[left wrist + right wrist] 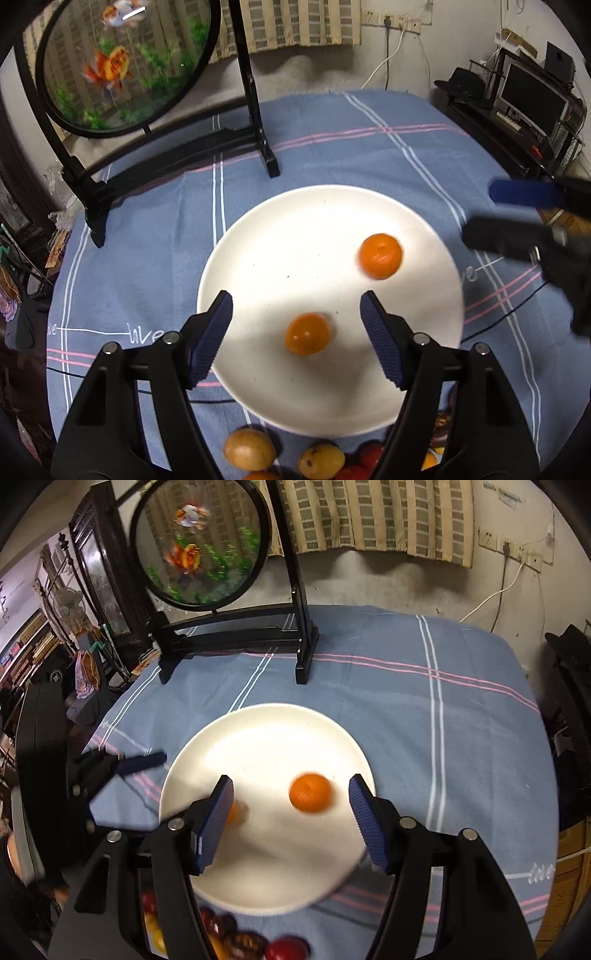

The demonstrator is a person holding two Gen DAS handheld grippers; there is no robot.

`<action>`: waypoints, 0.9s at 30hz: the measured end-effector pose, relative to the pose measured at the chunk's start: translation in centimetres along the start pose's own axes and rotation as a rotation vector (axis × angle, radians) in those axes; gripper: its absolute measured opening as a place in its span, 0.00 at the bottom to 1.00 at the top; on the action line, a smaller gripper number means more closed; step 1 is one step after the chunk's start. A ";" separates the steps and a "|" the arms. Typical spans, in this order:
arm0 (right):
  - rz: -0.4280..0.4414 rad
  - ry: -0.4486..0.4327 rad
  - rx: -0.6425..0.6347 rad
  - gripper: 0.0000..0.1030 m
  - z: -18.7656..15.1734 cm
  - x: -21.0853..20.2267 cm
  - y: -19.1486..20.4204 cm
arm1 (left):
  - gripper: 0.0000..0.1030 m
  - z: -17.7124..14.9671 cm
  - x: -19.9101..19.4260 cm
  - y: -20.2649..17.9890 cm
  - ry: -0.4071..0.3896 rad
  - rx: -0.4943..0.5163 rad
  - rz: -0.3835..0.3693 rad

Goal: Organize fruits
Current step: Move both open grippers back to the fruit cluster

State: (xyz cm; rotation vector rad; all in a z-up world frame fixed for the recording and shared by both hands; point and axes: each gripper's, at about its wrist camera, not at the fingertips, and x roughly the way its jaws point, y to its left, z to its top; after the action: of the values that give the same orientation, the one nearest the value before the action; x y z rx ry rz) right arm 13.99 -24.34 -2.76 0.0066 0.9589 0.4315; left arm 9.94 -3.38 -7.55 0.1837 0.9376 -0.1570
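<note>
Your left gripper [296, 308] is spread wide over the near part of the white plate [258, 236], nothing between the pads. One tangerine [306, 333] sits just ahead of its fingers; a 2nd tangerine [381, 255] lies farther right on the plate, apart from the 1st. Your right gripper [291, 790] is spread too, w/ that 2nd tangerine below the gap, not pinched. The left view alone shows yellow-brown fruits [249, 448] on the blue striped cloth [155, 229] near the plate's rim; the right view shows dark red fruits [286, 949] there instead. The goldfish screen [201, 542] stands at the far left.
</note>
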 end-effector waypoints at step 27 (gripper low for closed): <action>0.100 0.215 -0.132 0.64 -19.9 -0.3 10.7 | 0.83 -21.0 -9.6 7.5 0.133 -0.197 0.029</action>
State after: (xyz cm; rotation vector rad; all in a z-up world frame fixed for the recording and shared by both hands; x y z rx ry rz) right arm -5.73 -18.28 -12.01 -0.1135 1.1428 0.5961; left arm -10.50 9.11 -11.23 0.0262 1.0758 -0.0250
